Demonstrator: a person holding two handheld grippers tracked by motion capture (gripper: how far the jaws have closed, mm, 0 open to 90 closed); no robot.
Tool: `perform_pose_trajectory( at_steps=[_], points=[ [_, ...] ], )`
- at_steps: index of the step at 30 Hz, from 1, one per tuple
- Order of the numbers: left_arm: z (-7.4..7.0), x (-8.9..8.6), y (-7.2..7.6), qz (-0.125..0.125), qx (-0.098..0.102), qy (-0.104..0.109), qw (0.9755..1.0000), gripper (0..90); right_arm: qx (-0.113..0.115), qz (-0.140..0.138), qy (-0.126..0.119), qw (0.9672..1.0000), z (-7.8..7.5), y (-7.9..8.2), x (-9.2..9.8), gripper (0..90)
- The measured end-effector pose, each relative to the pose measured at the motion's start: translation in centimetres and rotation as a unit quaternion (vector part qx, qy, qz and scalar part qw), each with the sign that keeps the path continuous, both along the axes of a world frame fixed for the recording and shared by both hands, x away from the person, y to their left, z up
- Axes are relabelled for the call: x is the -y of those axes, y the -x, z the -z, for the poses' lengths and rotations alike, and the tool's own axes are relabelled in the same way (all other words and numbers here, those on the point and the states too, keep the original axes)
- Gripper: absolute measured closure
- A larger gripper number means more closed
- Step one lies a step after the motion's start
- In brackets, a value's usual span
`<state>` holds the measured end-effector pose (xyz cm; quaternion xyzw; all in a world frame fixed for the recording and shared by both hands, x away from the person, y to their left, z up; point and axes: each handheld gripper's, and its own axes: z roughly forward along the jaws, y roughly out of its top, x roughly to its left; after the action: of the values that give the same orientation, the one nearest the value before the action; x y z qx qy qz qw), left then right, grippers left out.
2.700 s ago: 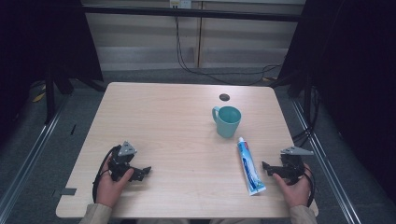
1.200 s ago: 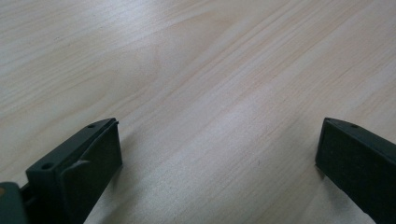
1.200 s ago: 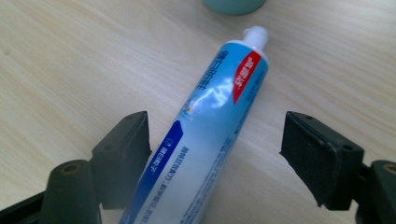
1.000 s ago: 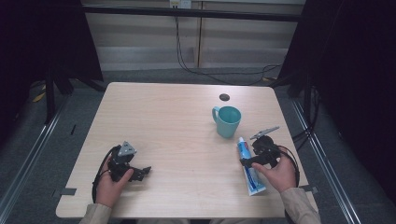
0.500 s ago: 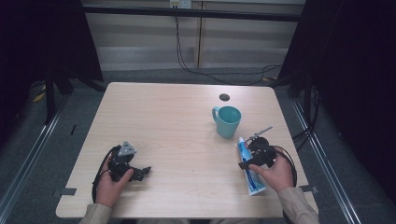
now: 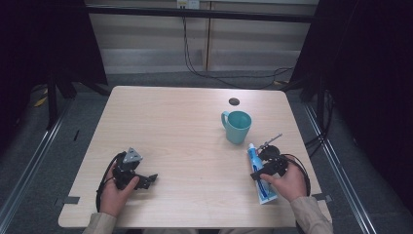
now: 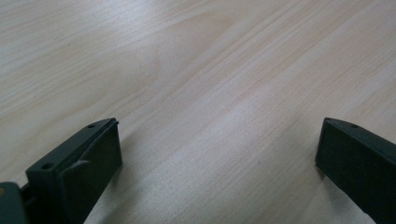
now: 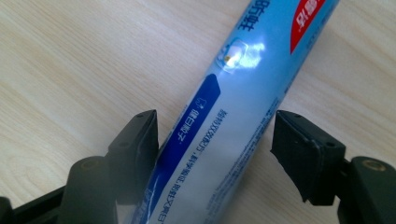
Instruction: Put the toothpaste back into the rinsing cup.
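**Straddling the toothpaste tube, jaws not yet closed**

Straddling the toothpaste tube (image 8: 233, 116), the right gripper (image 6: 267, 168) now has one jaw on each side of it; 2.7 s ago that gripper lay off beside the tube, near the table's edge, and over the last second it has come across and settled on top. The jaws stand partly open: one is touching or nearly touching the tube's side, the other has a sliver of bare wood between it and the tube. So nothing is held yet. I judge the reach finished and a squeeze the next step.

The tube lies flat on the table (image 6: 185, 131), running away ahead of the right gripper, its white cap end near the teal mug (image 6: 238, 126), which stands beyond the gripper and apart from it.

The left gripper (image 6: 139, 178) has not moved across the pictures; its jaws are wide apart over bare wood, holding nothing.

Hard to make out: in the high view the hand and gripper cover the tube's middle. In the right gripper view both ends of the tube are cut off, and whether the nearer jaw truly presses on it cannot be told. The small dark spot (image 6: 234, 101) beyond the mug is too small to identify.
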<state>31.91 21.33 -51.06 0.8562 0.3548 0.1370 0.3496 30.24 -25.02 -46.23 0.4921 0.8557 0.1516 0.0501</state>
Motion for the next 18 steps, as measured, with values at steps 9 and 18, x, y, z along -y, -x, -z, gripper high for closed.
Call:
perform_pose_trajectory(
  at_steps=[9,18],
  points=[
    [0.0,0.0,0.0,0.0,0.0,0.0,1.0,0.0,-0.009,0.002,0.022,0.9997,0.5,-0.2,-0.5,31.0],
    [0.0,0.0,0.0,0.002,0.0,-0.002,1.0,0.0,-0.017,0.006,0.034,0.9992,1.1,-0.1,-0.9,38.7]
  ],
)
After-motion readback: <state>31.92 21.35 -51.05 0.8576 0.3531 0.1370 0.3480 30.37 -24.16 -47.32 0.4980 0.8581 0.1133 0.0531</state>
